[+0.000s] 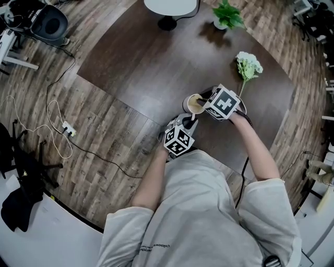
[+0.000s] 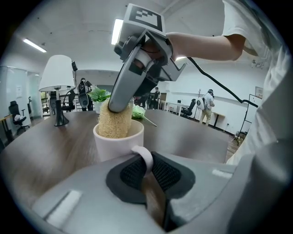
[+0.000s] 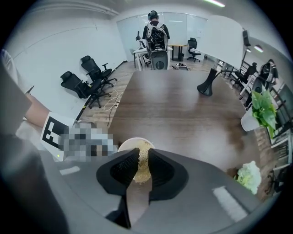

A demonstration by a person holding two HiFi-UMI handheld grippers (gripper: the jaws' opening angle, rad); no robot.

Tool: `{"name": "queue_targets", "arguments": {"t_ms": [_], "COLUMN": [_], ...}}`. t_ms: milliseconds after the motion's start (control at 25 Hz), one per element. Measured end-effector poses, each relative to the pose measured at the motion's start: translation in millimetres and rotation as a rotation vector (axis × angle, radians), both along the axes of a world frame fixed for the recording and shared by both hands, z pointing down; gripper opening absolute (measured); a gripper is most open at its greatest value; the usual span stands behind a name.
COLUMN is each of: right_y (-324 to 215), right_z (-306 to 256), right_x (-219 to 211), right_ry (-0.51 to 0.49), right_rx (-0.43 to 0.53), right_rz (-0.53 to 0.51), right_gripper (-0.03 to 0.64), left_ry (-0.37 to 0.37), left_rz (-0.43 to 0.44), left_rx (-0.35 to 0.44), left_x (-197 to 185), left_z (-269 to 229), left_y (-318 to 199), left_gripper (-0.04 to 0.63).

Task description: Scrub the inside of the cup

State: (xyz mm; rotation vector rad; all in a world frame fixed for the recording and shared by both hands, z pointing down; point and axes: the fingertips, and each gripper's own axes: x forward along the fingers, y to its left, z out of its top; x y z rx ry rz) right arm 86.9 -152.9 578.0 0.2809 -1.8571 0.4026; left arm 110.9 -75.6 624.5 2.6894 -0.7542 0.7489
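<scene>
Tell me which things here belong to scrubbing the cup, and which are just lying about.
In use: cup, its handle in the left tool; sponge in the cup, held by the right tool.
Lying about: white flowers, potted plant, lamp, power strip.

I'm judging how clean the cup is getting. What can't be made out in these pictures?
- Inside of the cup, all views: the sponge fills its mouth, hiding walls and bottom.
- The sponge's lower end, left gripper view: sunk below the rim.
- The cup's body, right gripper view: covered by the right tool.
- Beside the cup, right gripper view: a mosaic patch.
</scene>
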Motion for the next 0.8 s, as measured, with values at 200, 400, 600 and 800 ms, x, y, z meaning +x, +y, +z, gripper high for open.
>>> {"name": "queue_targets", "arguments": {"t_ms": [200, 400, 600, 800], "right_y": [0.3, 9.7, 27.5, 36.6], "right_z": [-14.2, -28.1, -30.7, -26.8], "right_x": [6.4, 14.8, 21.0, 21.2], "right_ry": [-0.01, -0.023, -0.006, 0.008], "right_rx": [0.014, 0.004, -0.023, -0.047], "right_rz": [0.002, 0.003, -0.024, -0.056], "right_gripper": [0.089, 0.087, 0.087, 0.086], "left_ry": [0.008, 0.015, 0.021, 0.023], "left_rz": [-0.017, -0.041, -0.057, -0.061], "left_rx": [0.005, 0.011, 0.012, 0.006], "left_x": [-2.8, -8.1, -8.8, -4.8], "left_z": [-1.2, -0.4, 1.2, 2.6], "left_y": [0.4, 1.3, 1.8, -2.0], "left_gripper": [0.037, 0.037, 0.037, 0.037]}}
